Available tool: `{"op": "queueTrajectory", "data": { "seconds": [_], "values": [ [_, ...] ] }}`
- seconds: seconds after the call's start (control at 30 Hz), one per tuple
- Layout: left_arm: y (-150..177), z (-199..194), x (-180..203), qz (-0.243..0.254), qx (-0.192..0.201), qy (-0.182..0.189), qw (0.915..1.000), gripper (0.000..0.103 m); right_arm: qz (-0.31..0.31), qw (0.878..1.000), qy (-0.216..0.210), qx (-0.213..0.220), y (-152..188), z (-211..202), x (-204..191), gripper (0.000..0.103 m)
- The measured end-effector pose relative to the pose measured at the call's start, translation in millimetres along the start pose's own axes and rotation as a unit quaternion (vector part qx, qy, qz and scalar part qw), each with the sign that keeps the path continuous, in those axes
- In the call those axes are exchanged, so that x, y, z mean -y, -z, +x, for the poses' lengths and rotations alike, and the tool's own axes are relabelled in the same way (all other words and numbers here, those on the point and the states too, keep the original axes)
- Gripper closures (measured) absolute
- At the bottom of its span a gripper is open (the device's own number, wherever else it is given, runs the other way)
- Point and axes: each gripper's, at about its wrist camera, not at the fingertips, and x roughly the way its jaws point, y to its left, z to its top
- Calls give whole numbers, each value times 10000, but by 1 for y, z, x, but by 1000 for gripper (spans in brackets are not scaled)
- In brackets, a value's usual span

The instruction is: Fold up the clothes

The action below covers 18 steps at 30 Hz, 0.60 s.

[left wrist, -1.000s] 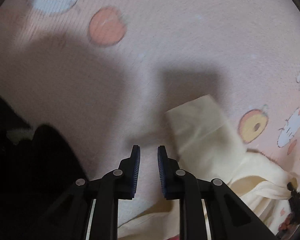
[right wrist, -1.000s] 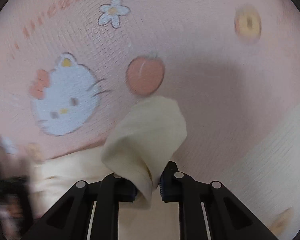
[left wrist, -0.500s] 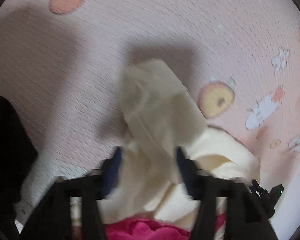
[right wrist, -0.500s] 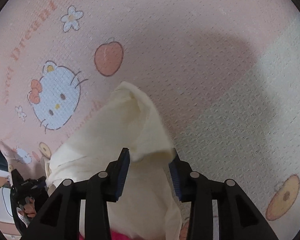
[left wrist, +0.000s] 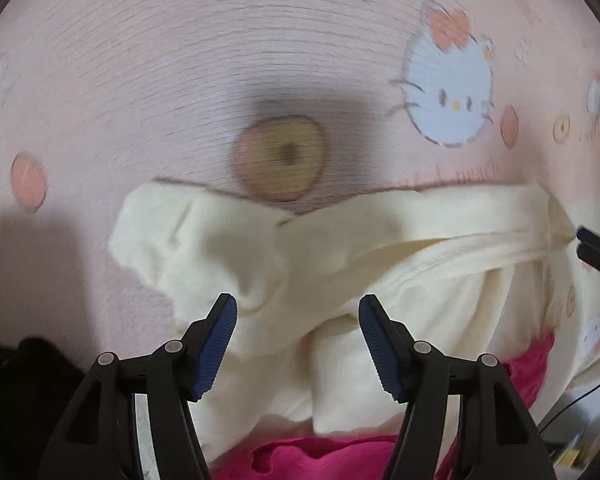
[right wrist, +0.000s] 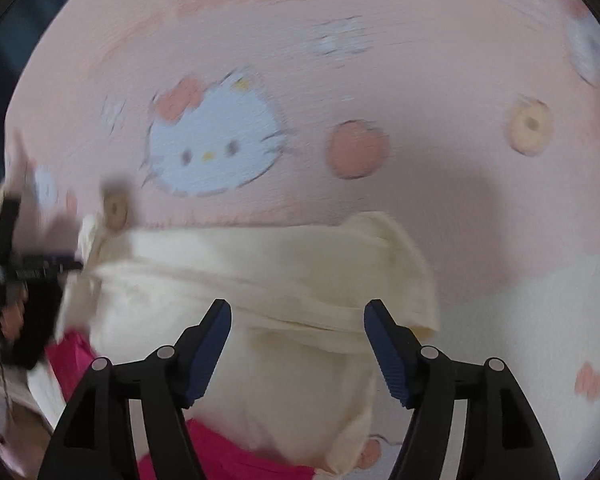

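**Both tools released over the cream garment**

The left tool (left wrist: 298, 312) is hanging with its jaws spread wide, gripping nothing. Its blue pads (left wrist: 216, 344) are sitting apart above the cream garment (left wrist: 340, 264), which is lying bunched just ahead of and beneath the tool on a pink sheet (left wrist: 180, 80). One cream flap is reaching out ahead and to the left of this tool; a long folded band is running off to the right, toward the other tool's dark tip at the right edge of the view. A pink cloth (left wrist: 320, 456) is showing under the garment, close in below the tool. A round yellow print (left wrist: 280, 158) on the sheet is lying straight ahead, just past the garment's far edge, and a white cat print (left wrist: 450, 92) is sitting ahead and to the right (both somewhat blurred).

The right tool (right wrist: 298, 314) is likewise standing wide open and empty. The garment (right wrist: 260, 280) is lying directly ahead of and under its jaws, with a rounded flap reaching to the right of the tool. The pink cloth (right wrist: 228, 452) is peeking out beneath, near the lower left finger. The left tool is appearing as a dark blur at the left edge of this view, beside the garment's left end. Ahead on the sheet (right wrist: 420, 60), the cat print (right wrist: 212, 148) is lying to the left and an orange round print (right wrist: 356, 148) to the right.
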Motion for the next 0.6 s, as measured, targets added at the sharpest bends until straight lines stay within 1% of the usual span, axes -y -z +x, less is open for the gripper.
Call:
{"op": "queueTrajectory", "data": {
  "seconds": [0.03, 0.1, 0.13, 0.17, 0.2, 0.27, 0.3, 0.33, 0.4, 0.53, 0.57, 0.6],
  "values": [
    [-12, 1, -3, 34, -26, 35, 10000, 42, 6, 9999, -126, -117, -3, 7, -5, 35],
    [-12, 7, 13, -55, -126, 295, 9995, 42, 258, 9973, -664, -153, -7, 14, -7, 35],
    [-11, 10, 21, -101, -177, 426, 9989, 42, 535, 9947, -863, -147, -7, 15, -3, 35],
    [-13, 15, 19, -295, -268, 528, 9978, 42, 936, 9905, -989, -174, -8, 22, 3, 35],
    [-13, 18, 15, -479, -307, 691, 9960, 42, 1337, 9846, -1112, -201, -9, 29, 9, 35],
    [-13, 23, 3, -907, -437, 1034, 9895, 42, 2249, 9651, -1310, -274, -8, 45, 25, 41],
    [-13, 25, -4, -1153, -533, 1211, 9845, 42, 2432, 9612, -1270, -305, -8, 51, 29, 54],
    [-8, 27, -7, -1343, -626, 1313, 9802, 44, 2504, 9614, -1079, -356, -9, 56, 31, 65],
    [-6, 29, -13, -1508, -753, 1524, 9738, 44, 2606, 9614, -754, -460, -10, 64, 34, 66],
    [-28, 57, 52, -759, -1027, 1396, 9819, 43, 2444, 9652, -625, -691, -14, 71, 29, 65],
    [-29, 57, 64, -372, -1010, 1156, 9874, 43, 2403, 9660, -593, -749, -15, 73, 27, 65],
    [-30, 59, 70, -221, -1003, 1016, 9895, 43, 2362, 9667, -560, -806, -16, 75, 26, 65]
  ]
}}
